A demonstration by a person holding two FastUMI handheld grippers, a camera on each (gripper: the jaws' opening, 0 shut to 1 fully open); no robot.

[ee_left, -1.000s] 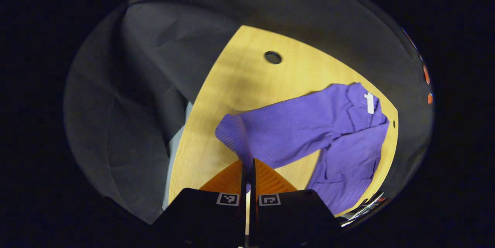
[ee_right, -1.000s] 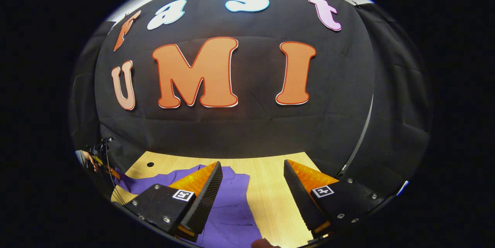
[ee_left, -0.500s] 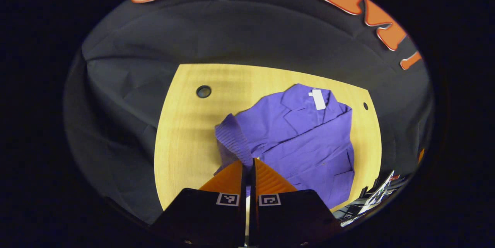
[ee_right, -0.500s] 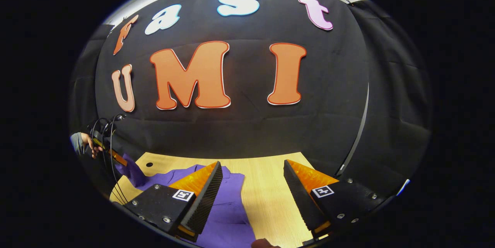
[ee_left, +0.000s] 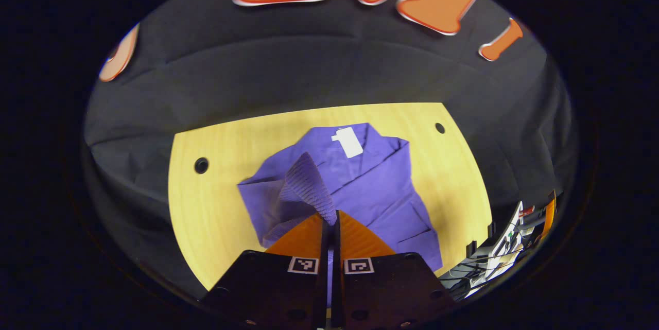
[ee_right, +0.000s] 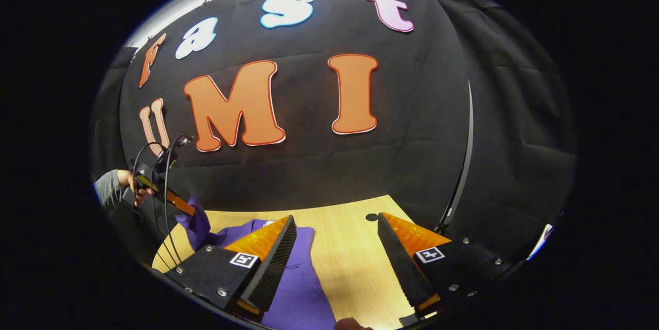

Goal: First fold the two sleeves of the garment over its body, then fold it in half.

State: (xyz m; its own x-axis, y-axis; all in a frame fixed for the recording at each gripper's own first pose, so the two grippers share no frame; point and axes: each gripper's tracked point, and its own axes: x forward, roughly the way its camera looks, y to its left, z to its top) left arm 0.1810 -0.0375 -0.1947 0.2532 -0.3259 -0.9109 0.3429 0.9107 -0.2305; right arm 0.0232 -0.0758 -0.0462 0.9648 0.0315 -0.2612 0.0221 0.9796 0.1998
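left tongs (ee_left: 330, 223) pinching ribbed cuff (ee_left: 308, 186), lifting sleeve over garment (ee_left: 370, 191) lying ahead on counter (ee_left: 206, 206) | right tongs (ee_right: 334, 258) spread, hovering | cloth looking soft, light, limp; gripping at cuffs is suiting it

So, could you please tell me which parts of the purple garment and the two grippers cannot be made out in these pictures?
- Purple garment: in the left gripper view its lower hem is covered by the left gripper.
- Ribbed cuff: the pinched end is hidden between the shut fingers.
- The garment's other sleeve: cannot tell where it lies.
- Right gripper, open: in the right gripper view its near finger covers part of the garment.
- Wooden table: near edge cut off.
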